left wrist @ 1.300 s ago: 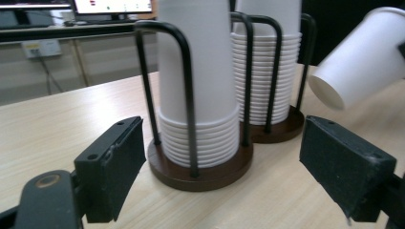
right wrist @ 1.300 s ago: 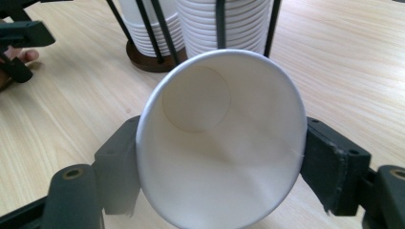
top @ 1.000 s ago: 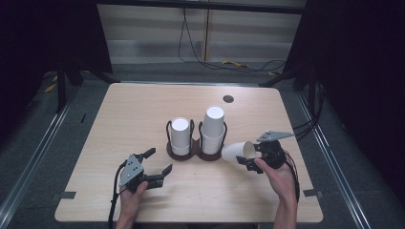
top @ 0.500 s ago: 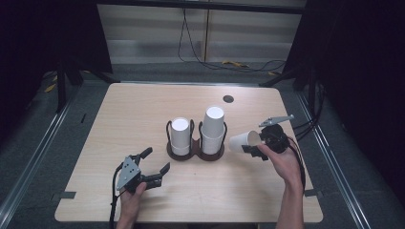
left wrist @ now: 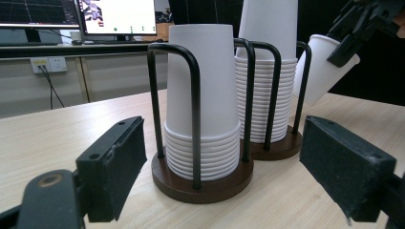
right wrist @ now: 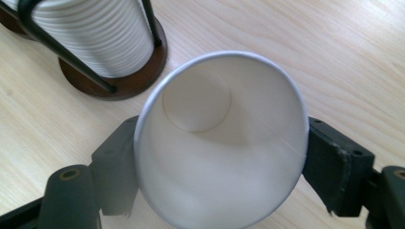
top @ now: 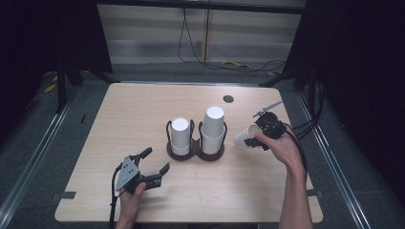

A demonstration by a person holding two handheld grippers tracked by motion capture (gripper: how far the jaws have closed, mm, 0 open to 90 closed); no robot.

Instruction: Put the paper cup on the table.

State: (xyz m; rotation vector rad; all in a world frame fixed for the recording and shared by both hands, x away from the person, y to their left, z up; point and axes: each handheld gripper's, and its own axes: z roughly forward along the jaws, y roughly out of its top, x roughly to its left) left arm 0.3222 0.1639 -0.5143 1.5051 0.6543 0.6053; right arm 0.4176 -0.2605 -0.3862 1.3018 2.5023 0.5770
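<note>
Your left gripper [top: 152, 172] rests low on the table [top: 119, 119], near its front edge, with its jaws spread wide and nothing between them. It points at the cup holder [top: 195, 151], parked clear of the work yet placed to steady the base if needed.

The holder sits mid-table with two wire cages. The left stack of cups [top: 180, 136] is shorter; the right stack of cups [top: 213, 129] rises well above its wires. Both stacks stand upside down, bottoms up, so a new cup has to go on mouth down.

To the right, your right gripper [top: 255, 138] holds a single paper cup [top: 242, 137] in the air just beside the taller stack. The jaws have just been opening a little, but both pads are against the cup's sides near the rim, so the pinch looks light. The cup is tilted, its mouth toward your hand, its base toward the stacks.

The upright wires [left wrist: 248, 95] are in the way; I judge the cup must come over the top. A small dark disc [top: 228, 98] lies well behind, out of the path.
</note>
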